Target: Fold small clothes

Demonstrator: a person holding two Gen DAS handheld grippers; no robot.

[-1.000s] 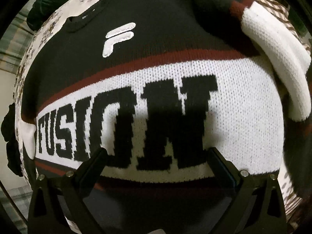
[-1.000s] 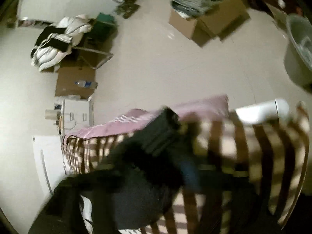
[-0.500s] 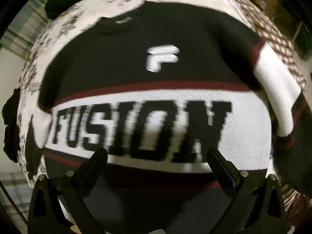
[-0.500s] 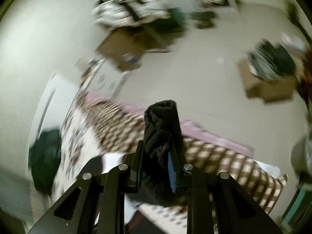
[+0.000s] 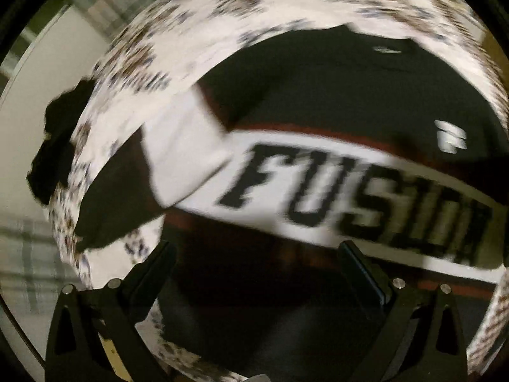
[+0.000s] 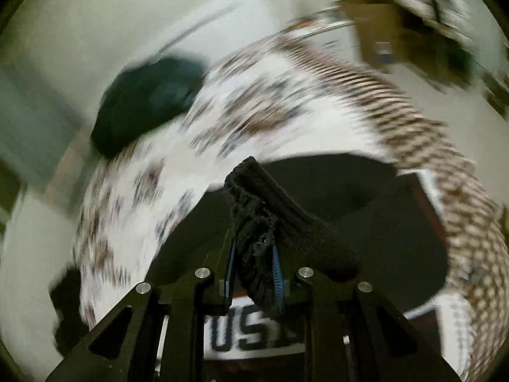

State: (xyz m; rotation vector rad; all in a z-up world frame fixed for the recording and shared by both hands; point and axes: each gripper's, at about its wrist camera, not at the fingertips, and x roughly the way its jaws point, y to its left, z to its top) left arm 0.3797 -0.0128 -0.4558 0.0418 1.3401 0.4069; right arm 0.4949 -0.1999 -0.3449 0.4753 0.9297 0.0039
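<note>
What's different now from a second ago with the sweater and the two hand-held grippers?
The right hand-held gripper has swung round over the sweater, carrying the black sleeve cuff clamped between its fingers. The left hand-held gripper slid towards the F end of the lettering, near the white sleeve. Unchanged: left jaws open and empty, sweater flat on the patterned cover.

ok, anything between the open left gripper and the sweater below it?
Nothing visible. The left gripper hangs open over the sweater spread on the patterned cover, with bare knit between its fingers. The right gripper is shut on a black knit cuff.
</note>
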